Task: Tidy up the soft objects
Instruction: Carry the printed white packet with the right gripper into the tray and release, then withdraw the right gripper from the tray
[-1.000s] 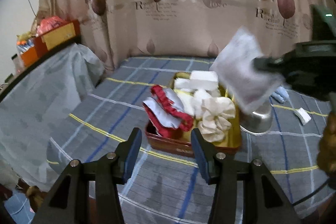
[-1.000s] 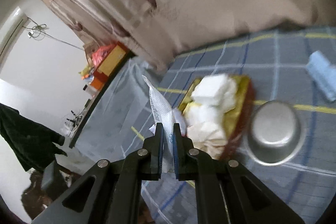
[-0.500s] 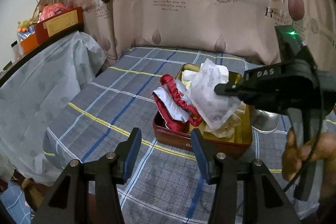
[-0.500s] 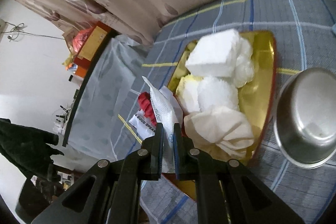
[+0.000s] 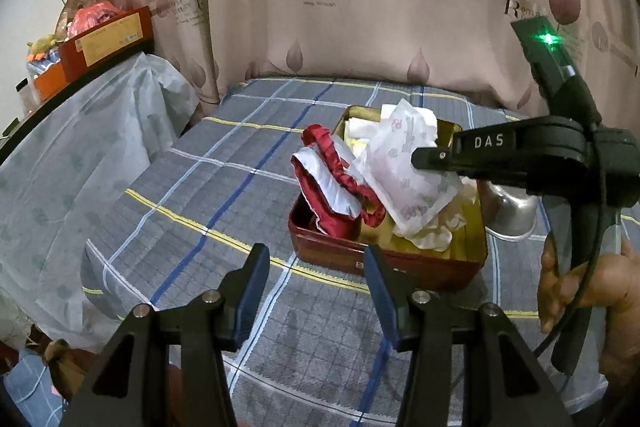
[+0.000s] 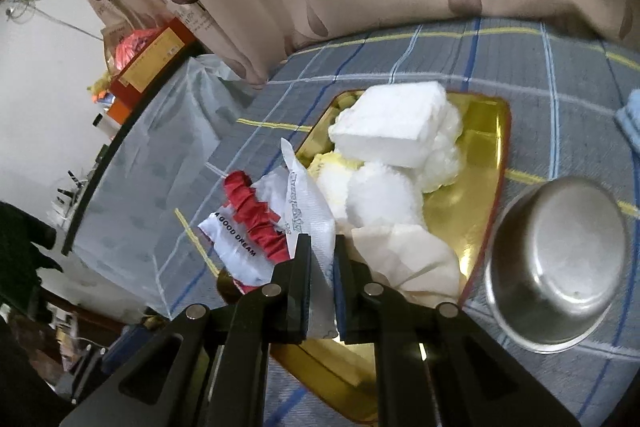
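My right gripper (image 6: 321,247) is shut on a white printed soft packet (image 6: 310,215), held low over the gold-lined red tin (image 6: 490,155). From the left wrist view the same packet (image 5: 404,163) hangs from the right gripper (image 5: 424,159) above the tin (image 5: 332,247). The tin holds a red and white sleep mask (image 5: 336,183), white foam blocks (image 6: 392,123), fluffy white balls (image 6: 380,199) and a cream cloth (image 6: 408,259). My left gripper (image 5: 316,263) is open and empty, just in front of the tin's near wall.
An upturned steel bowl (image 6: 560,259) stands right of the tin on the checked bedspread (image 5: 224,179). A blue cloth (image 6: 630,119) lies at the far right. A plastic-covered table (image 5: 60,155) with boxes is on the left, a curtain (image 5: 360,7) behind. A hand (image 5: 580,283) grips the right handle.
The right gripper has carried the packet leftward and down from above the bowl to low over the tin. The left gripper has kept its place, open.
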`<state>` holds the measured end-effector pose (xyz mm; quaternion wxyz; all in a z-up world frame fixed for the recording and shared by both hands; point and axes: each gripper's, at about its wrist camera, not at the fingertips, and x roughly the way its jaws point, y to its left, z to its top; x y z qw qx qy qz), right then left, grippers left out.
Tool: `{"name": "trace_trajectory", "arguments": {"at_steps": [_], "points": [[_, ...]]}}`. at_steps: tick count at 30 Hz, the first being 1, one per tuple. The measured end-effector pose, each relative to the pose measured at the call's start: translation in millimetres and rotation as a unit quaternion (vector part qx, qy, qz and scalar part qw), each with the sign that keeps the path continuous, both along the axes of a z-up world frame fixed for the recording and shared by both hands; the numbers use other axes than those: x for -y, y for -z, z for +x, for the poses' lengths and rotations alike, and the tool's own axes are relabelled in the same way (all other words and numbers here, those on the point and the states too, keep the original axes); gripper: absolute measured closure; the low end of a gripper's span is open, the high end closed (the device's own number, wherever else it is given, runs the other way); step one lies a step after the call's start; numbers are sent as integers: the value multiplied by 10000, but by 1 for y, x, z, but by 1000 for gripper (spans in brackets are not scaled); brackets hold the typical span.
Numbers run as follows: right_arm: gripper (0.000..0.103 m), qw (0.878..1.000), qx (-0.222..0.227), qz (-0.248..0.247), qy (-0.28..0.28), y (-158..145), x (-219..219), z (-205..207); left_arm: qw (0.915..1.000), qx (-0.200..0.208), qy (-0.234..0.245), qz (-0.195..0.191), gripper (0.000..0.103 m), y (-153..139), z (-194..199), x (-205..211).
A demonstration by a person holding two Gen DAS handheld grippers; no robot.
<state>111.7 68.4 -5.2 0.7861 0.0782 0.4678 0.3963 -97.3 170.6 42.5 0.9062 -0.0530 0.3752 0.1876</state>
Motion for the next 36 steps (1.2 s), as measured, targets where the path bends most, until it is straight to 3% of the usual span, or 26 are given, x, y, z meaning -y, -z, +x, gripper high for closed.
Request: {"name": "trace_trajectory", "arguments": {"at_steps": [4, 7, 11, 14, 19, 21, 22, 24, 29, 30, 36], "points": [[90, 9999, 124, 4, 68, -4, 3, -1, 10000, -43, 21, 13, 53, 3, 1, -1], [83, 9997, 194, 38, 142, -7, 6, -2, 9999, -106, 17, -59, 53, 6, 3, -3], [66, 9992, 320, 105, 235, -13, 12, -3, 9997, -202, -4, -114, 53, 11, 5, -5], [65, 9984, 426, 240, 298, -21, 19, -5, 9997, -227, 6, -113, 53, 12, 6, -5], [64, 9936, 981, 195, 532, -39, 43, -22, 9996, -250, 17, -112, 53, 12, 6, -4], [57, 9874, 1370, 50, 790, -46, 62, -32, 9995, -277, 11, -133, 53, 13, 6, -4], [52, 9810, 1673, -105, 981, -49, 76, -40, 9995, -294, 15, -147, 53, 14, 7, -4], [32, 9635, 2241, -508, 1377, -51, 101, -55, 9994, -302, 8, -156, 53, 14, 7, -4], [11, 9066, 3077, -1583, 2416, -37, 175, -74, 9994, -313, 12, -134, 53, 14, 6, -2], [11, 8900, 3100, -1952, 2716, -28, 199, -73, 9994, -318, 20, -138, 53, 14, 6, -2], [11, 8416, 2543, -2856, 3815, 15, 305, -49, 9991, -401, 75, -97, 53, 17, 7, 5]]}}
